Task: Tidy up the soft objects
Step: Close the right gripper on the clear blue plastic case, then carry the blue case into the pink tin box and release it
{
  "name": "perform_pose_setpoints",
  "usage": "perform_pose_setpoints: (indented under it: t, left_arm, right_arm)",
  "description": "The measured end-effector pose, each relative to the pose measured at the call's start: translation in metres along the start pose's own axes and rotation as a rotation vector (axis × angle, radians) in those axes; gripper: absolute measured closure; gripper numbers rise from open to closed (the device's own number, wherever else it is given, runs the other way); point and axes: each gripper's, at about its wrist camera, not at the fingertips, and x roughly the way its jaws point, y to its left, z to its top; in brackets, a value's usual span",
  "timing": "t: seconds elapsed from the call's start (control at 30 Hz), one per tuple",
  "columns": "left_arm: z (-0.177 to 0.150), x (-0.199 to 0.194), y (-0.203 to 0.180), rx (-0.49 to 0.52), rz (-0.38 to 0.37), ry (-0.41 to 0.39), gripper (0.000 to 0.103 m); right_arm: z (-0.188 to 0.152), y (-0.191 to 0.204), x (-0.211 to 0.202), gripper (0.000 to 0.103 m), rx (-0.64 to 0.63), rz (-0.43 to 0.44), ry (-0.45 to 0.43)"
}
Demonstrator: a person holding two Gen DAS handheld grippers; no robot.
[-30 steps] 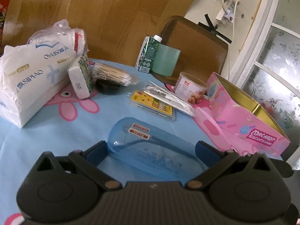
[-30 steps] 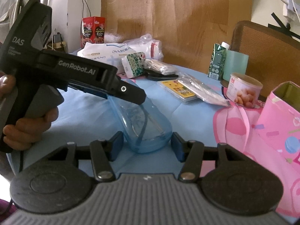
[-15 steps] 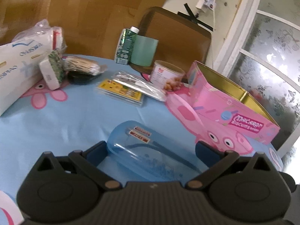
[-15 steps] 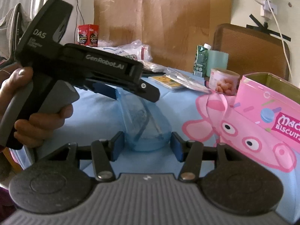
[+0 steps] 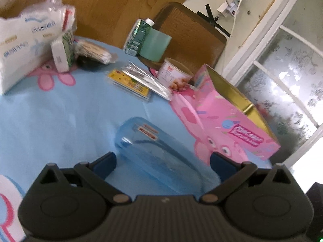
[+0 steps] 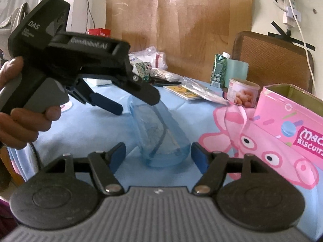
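Right wrist view: clear blue case [image 6: 161, 139] lies between right gripper [image 6: 158, 155] jaws, just spread apart, not touching.

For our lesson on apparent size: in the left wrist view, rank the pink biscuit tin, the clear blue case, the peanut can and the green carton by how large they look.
1. Clear blue case, though nearness inflates it
2. Pink biscuit tin, looks similar, so unsure
3. Green carton
4. Peanut can, close to the carton

the blue cartoon tablecloth [image 5: 60, 117] carries a clear blue case [image 5: 153, 153], pink biscuit tin [image 5: 238, 119] and tissue pack [image 5: 22, 46].
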Motion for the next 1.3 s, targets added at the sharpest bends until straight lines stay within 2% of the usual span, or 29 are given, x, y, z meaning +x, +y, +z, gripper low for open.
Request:
perform_pose_setpoints:
  t: [0.17,0.27,0.33,0.47,0.57,0.7,0.97,1.3]
  left_arm:
    - [-0.004,0.008,-0.009,0.007,-0.015,0.022,0.000]
    - [-0.007,0.011,-0.015,0.020,-0.009,0.019,0.001]
    - [-0.008,0.013,-0.017,0.027,-0.003,0.013,0.001]
    - [-0.009,0.016,-0.022,0.041,0.041,-0.004,0.007]
    - [-0.007,0.015,-0.020,0.013,0.031,-0.005,0.013]
    - [-0.004,0.017,-0.018,-0.026,0.003,0.002,0.014]
    - [0.002,0.018,-0.039,0.010,-0.006,-0.015,0.014]
    - [0.035,0.043,-0.104,0.164,-0.036,-0.034,0.014]
  right_arm:
    - [0.006,0.001,0.010,0.029,0.010,-0.005,0.029]
    - [0.007,-0.005,0.016,0.029,0.069,0.018,0.048]
    - [0.008,-0.005,0.017,0.046,0.070,0.022,0.045]
    - [0.007,0.004,0.014,0.047,0.025,0.013,0.029]
    - [0.005,0.005,0.011,0.047,0.017,-0.005,0.015]
    - [0.003,0.004,0.002,0.047,0.016,-0.022,-0.021]
    - [0.004,-0.001,-0.012,0.047,-0.004,-0.062,-0.091]
    - [0.013,-0.033,-0.038,0.047,-0.005,-0.200,-0.224]
